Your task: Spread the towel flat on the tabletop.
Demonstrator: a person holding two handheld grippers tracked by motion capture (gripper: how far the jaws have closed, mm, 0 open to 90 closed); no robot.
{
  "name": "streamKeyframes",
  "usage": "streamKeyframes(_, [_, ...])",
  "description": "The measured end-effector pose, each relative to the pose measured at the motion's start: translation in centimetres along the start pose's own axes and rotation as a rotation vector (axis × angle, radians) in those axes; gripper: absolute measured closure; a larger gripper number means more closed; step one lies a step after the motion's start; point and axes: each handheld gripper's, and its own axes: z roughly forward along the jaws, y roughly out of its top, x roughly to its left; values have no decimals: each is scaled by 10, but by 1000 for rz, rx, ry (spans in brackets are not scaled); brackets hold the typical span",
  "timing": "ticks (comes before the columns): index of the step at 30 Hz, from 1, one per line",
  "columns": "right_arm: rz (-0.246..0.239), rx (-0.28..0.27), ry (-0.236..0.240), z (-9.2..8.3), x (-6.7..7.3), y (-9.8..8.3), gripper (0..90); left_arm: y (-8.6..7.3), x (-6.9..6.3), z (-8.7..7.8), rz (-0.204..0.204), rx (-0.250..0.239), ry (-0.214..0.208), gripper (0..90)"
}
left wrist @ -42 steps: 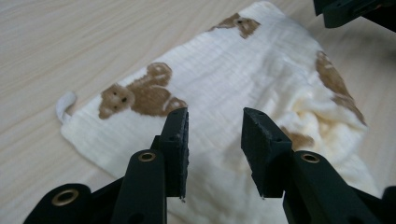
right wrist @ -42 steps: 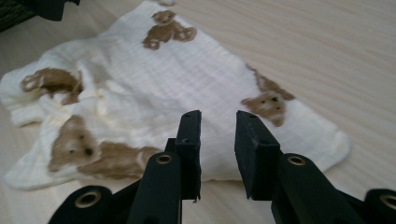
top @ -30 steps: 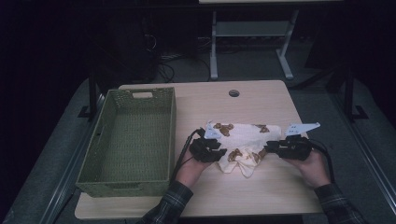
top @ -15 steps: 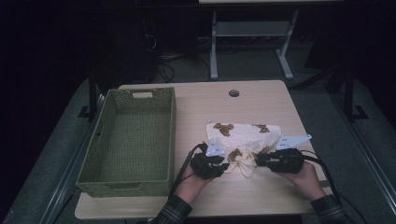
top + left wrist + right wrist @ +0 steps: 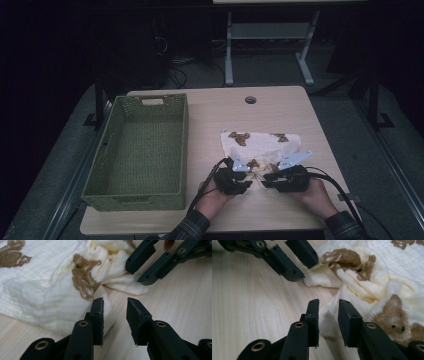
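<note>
At the left of the high view the green woven basket (image 5: pixel 137 150) is sitting empty on the table (image 5: pixel 280 107). Right of it, in the lower middle of the frame, we are working the cream cloth with brown bears (image 5: pixel 260 145), which is lying partly spread, its near edge bunched between our two tools. Our left hand-held gripper (image 5: pixel 243 176) is standing at that bunched edge with its jaws narrowly parted; in the left gripper view a fold of cloth is lying against the left jaw, the gap itself over bare wood. Our right hand-held gripper (image 5: pixel 267 179) is likewise narrowly parted, and a cloth fold seems to be sitting between its jaws, though we cannot tell whether the pads are pressing. We judge we are taking hold of the near edge for folding. Next, both need to close firmly on one layer before lifting.
</note>
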Motion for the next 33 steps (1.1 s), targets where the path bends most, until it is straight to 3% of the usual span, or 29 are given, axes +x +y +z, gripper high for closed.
streamKeyframes(6, [-33,48,-8,8,6,-1,687,-1,0,12,26,46,36,663])
streamKeyframes(10, [-44,41,0,8,5,-1,839,1,1,12,42,52,61,792])
streamKeyframes(14, [-45,39,-11,4,3,-1,883,1,6,10,10,40,45,860])
streamKeyframes(21, [0,-30,-39,-21,-15,-4,893,4,12,-11,-31,-57,46,864])
streamKeyframes(25, [31,-67,-73,-39,-27,-10,894,4,15,-20,-59,-99,73,865])
streamKeyframes(33, [93,-112,-150,-71,-50,-27,895,0,25,-24,-114,-98,117,865])
